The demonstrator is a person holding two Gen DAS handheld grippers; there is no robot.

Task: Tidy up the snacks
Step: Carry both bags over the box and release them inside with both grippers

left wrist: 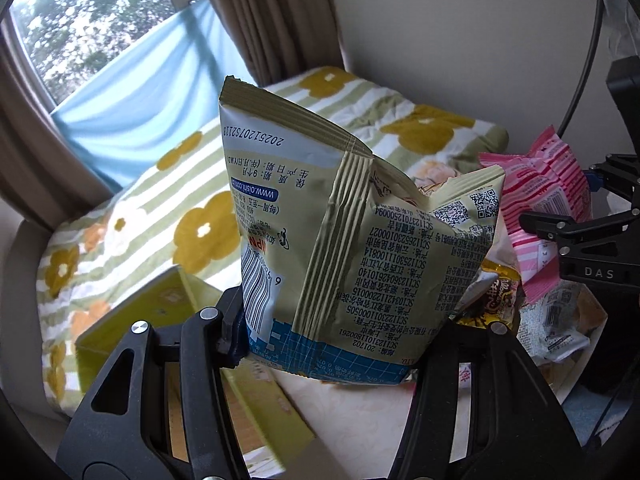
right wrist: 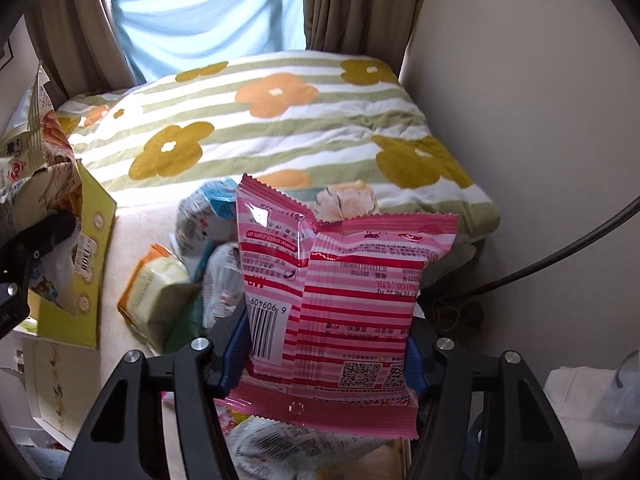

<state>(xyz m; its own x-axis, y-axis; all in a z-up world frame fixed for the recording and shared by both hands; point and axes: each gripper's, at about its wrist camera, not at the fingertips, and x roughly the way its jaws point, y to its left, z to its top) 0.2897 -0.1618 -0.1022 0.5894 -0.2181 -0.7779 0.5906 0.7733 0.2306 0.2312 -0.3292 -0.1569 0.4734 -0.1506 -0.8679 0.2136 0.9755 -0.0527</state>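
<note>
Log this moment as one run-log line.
left gripper: shut on beige snack bag | right gripper: shut on pink striped bag | both lifted

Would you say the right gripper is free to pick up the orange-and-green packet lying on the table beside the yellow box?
Probably not yet. The right gripper has its jaws shut on a pink striped snack bag, which also hangs between it and the orange-and-green packet.
</note>
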